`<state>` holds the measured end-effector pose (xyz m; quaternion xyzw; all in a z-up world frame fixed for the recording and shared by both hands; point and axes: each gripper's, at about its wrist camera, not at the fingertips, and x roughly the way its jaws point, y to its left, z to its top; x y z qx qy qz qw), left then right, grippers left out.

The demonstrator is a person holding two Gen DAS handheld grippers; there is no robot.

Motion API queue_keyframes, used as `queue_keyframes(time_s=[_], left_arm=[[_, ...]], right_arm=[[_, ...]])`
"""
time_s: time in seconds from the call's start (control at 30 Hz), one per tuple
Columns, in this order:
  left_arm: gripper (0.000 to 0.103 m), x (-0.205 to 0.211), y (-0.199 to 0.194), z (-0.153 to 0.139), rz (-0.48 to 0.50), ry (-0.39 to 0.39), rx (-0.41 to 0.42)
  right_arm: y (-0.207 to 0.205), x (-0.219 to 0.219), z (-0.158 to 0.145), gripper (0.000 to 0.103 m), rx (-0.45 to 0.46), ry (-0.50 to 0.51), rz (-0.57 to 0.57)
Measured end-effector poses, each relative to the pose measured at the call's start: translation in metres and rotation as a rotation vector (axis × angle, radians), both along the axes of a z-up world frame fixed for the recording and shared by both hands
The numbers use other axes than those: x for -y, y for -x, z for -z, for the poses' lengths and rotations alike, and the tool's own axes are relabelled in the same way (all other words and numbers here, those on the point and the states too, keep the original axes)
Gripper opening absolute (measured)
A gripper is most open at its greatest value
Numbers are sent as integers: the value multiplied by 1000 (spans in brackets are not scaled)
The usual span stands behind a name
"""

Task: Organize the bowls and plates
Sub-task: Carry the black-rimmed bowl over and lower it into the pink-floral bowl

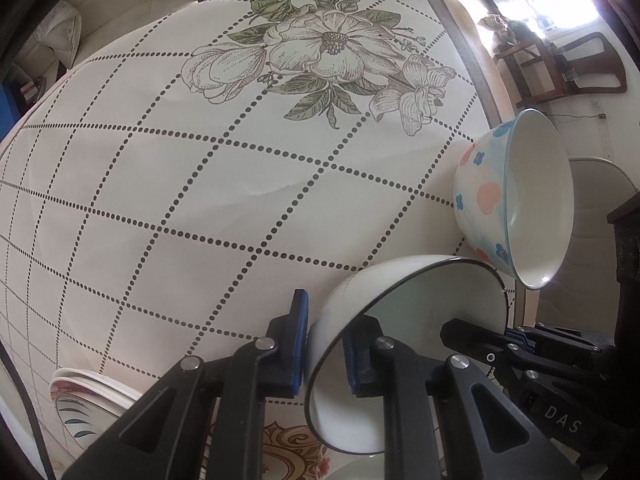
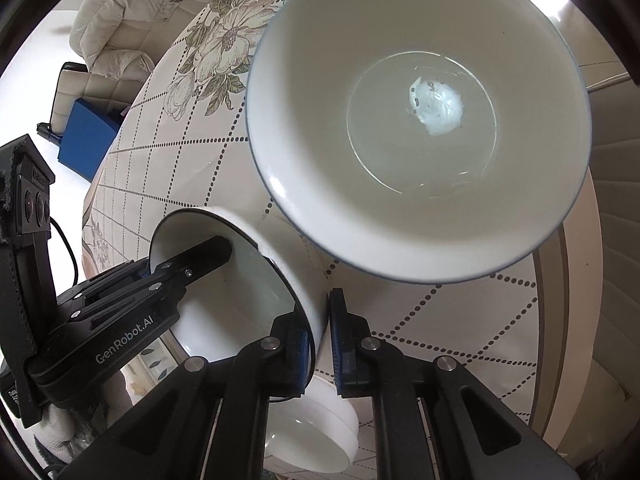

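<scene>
Both grippers hold one white bowl with a dark rim (image 1: 404, 320), tilted above the table. My left gripper (image 1: 324, 364) is shut on its rim, one finger inside and one outside. My right gripper (image 2: 320, 344) is shut on the opposite rim of the same bowl (image 2: 240, 296); the left gripper's finger (image 2: 200, 260) shows inside it. A larger bowl with blue and pink flowers (image 1: 486, 196) stands on the table just beyond; its white inside (image 2: 420, 120) fills the right wrist view. A stack of patterned plates (image 1: 88, 400) lies at lower left.
The round table (image 1: 200, 200) has a cream cloth with dotted diamonds and a printed flower (image 1: 320, 52). A small white bowl (image 2: 316, 436) sits under the held bowl. A wooden chair (image 1: 568, 68) stands past the far right edge, a sofa (image 2: 132, 12) at the far left.
</scene>
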<state>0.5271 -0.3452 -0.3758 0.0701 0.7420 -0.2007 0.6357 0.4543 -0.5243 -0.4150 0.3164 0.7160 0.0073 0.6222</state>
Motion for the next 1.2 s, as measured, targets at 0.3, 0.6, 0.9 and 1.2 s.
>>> queue_keyframes(time_s=[0.3,0.6,0.9,1.2], left_arm=[[14,1,-3,-36,20,13,42],[13,-17,21,-73,16,36,69],[14,-31,69,-75,14,26,44],[14,-42,102,-49,11,-1,-1]], right_arm=[[-3,4,-32,11,28,-22,7],[17,-8,-80,11,63,-30,-21],[73,-23,-90,11,45,-37,-42],[106,-38,-70,11,-4,-12,-74]])
